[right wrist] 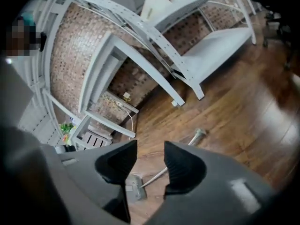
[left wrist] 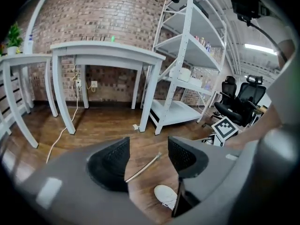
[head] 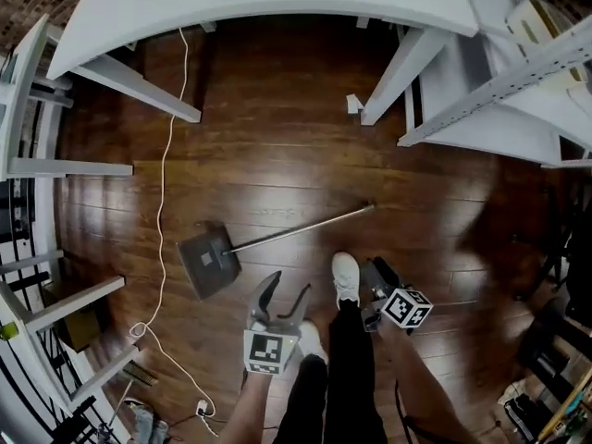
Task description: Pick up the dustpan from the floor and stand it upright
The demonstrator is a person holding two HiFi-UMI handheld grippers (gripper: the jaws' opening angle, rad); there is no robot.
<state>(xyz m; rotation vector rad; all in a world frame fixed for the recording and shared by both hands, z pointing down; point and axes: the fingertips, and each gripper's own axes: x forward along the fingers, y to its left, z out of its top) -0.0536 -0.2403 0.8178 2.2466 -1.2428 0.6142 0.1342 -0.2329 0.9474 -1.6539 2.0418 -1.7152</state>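
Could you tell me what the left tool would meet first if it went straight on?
Probably the dustpan handle lying on the floor, seen between the left tool's open jaws; depth is unclear.

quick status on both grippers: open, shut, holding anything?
left gripper: open, holding nothing.
right gripper: open, holding nothing.
dustpan: flat on the floor, neither gripper touching it.

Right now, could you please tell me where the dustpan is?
In the head view the dustpan lies flat on the wooden floor, left of centre, just ahead of the left tongs.
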